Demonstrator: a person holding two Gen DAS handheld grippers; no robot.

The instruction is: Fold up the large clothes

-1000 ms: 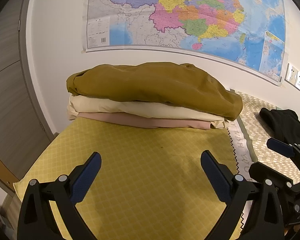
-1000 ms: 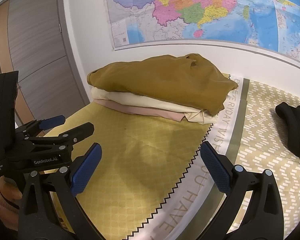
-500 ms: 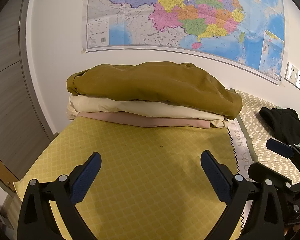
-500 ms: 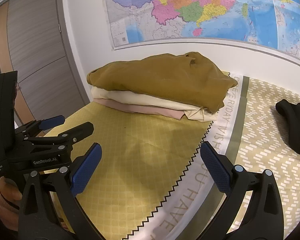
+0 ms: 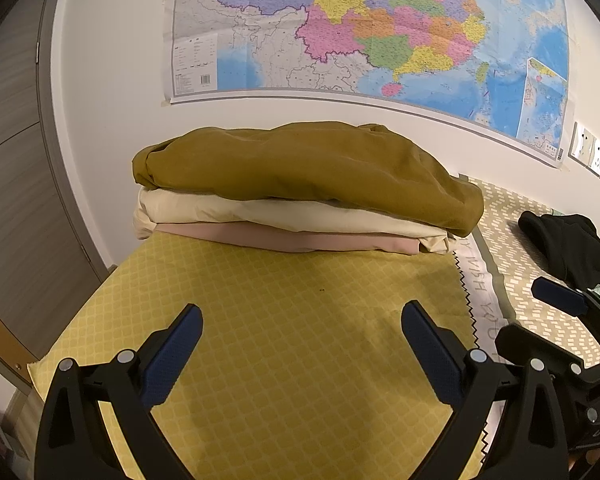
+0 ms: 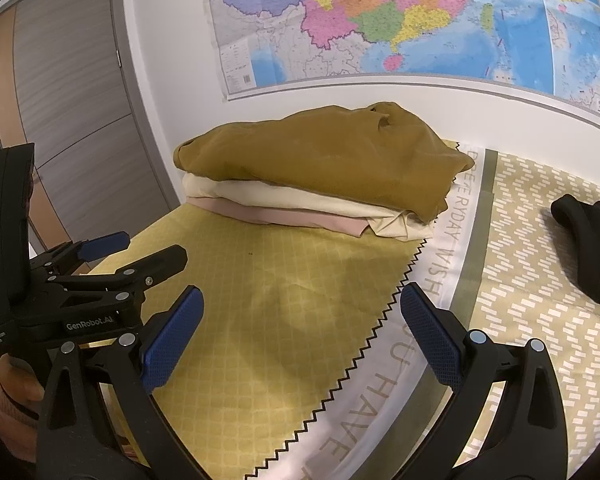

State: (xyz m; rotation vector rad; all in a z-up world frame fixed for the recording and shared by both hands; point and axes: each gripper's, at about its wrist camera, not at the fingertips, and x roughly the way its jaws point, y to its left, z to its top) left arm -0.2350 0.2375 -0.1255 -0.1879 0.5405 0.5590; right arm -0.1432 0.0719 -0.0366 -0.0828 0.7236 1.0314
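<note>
A stack of three folded garments sits at the far end of the yellow checked cloth (image 5: 292,320): an olive-brown garment (image 5: 300,168) (image 6: 324,168) on top, a cream one (image 5: 260,212) (image 6: 300,200) under it, a pink one (image 5: 284,238) (image 6: 284,216) at the bottom. A crumpled black garment (image 5: 564,240) (image 6: 592,236) lies to the right on the patterned cover. My left gripper (image 5: 300,344) is open over the yellow cloth, holding nothing. My right gripper (image 6: 300,332) is open too and holds nothing; the left gripper (image 6: 132,252) shows at its left.
A wall with a large map (image 5: 360,32) rises just behind the stack. A grey door (image 6: 72,112) stands at the left. A white band with grey lettering (image 6: 440,264) and a beige patterned cover (image 6: 540,320) lie right of the yellow cloth. Wall sockets (image 5: 592,156) sit at far right.
Both grippers have drifted very slightly; the stack looks a little nearer in the right wrist view. Nothing was taken hold of or let go.
</note>
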